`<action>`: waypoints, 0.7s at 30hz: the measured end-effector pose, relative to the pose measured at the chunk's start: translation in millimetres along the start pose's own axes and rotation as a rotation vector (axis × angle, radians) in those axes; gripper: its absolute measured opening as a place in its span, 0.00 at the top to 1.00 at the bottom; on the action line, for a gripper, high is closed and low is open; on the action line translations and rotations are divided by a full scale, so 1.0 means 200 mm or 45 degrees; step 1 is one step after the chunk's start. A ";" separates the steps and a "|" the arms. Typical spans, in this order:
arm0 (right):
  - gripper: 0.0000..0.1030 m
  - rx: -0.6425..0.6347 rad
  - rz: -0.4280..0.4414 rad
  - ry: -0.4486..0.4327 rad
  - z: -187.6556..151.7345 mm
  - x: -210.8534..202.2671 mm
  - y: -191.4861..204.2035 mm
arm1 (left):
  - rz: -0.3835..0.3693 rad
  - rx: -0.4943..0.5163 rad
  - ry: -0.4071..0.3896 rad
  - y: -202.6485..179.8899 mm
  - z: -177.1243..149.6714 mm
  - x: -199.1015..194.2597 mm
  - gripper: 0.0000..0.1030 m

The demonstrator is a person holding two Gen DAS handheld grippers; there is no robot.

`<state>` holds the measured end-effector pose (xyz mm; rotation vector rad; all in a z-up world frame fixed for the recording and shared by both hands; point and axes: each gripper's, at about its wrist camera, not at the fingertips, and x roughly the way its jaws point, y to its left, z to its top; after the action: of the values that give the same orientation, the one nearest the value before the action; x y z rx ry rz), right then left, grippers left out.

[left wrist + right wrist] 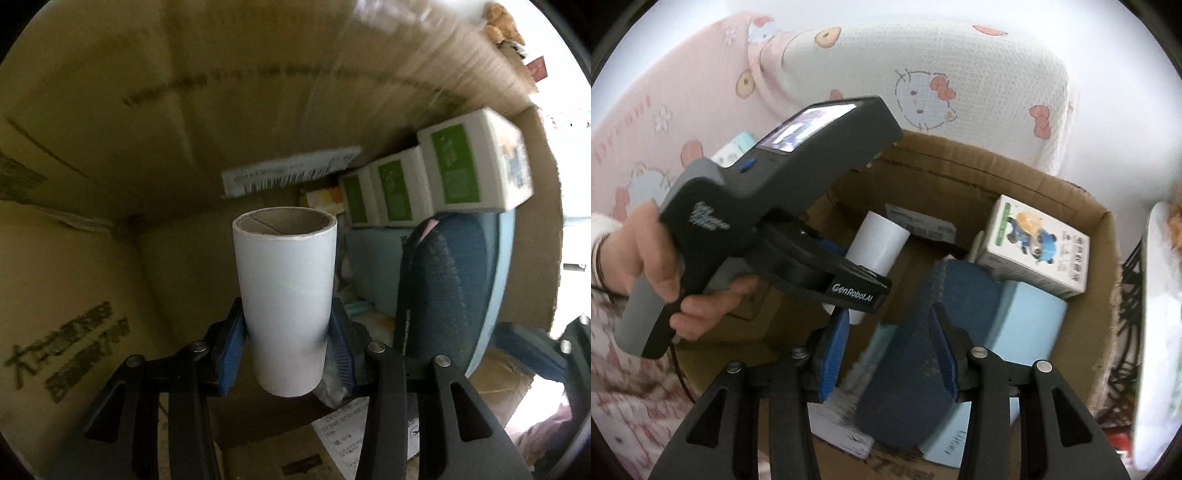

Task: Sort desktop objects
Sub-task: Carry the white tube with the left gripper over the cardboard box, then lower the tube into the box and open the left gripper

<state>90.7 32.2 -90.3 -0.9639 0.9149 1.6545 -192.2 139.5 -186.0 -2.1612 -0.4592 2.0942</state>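
My left gripper [286, 325] is shut on a white paper roll [286, 288] with a brown cardboard core, its blue pads pressing both sides. It hangs nose-down inside a cardboard box [110, 147]. From the right wrist view a hand [665, 280] holds that left gripper [849, 273] and the roll [877, 243] over the box [979, 162]. My right gripper [888, 350] stands open low in the box, astride a dark blue knitted object [905, 369]. Its right pad lies against the object and its left pad stands apart. The same object [447, 288] leans upright at the right in the left wrist view.
White-and-green cartons [476, 162] [1034, 247] stand against the box's far right wall, with a light blue box [1027, 321] below them. A shipping label [288, 173] is stuck on the inner wall. Pink and white cartoon-print cloth [923, 74] lies behind the box.
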 end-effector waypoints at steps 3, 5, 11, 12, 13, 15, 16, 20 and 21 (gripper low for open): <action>0.60 -0.025 -0.125 0.029 -0.01 -0.01 -0.01 | 0.035 -0.025 0.039 0.02 0.01 0.07 0.55; 0.60 -0.006 -0.170 0.036 -0.01 -0.03 -0.04 | 0.045 -0.045 0.061 0.03 0.01 0.10 0.55; 0.60 0.044 -0.182 0.023 0.00 0.01 -0.05 | 0.179 -0.115 0.019 0.08 0.04 0.17 0.55; 0.60 0.049 -0.182 0.026 0.01 0.02 -0.04 | 0.206 -0.112 0.010 0.08 0.04 0.17 0.55; 0.60 0.046 -0.184 0.028 0.02 0.01 -0.03 | 0.227 -0.110 0.003 0.07 0.03 0.19 0.55; 0.60 0.033 -0.190 0.041 0.02 0.02 0.01 | 0.227 -0.111 0.019 0.08 0.04 0.21 0.55; 0.60 0.028 -0.193 0.046 0.03 0.03 0.02 | 0.228 -0.108 0.034 0.08 0.04 0.23 0.54; 0.60 0.044 -0.197 0.058 0.04 0.01 0.04 | 0.305 -0.033 0.023 0.04 0.03 0.22 0.54; 0.60 0.046 -0.211 0.065 0.04 0.00 0.04 | 0.342 -0.010 0.016 0.02 0.02 0.20 0.54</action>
<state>81.1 37.5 -86.3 -1.0333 0.8721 1.4755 -195.9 146.9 -226.1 -2.3535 -0.1842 2.2086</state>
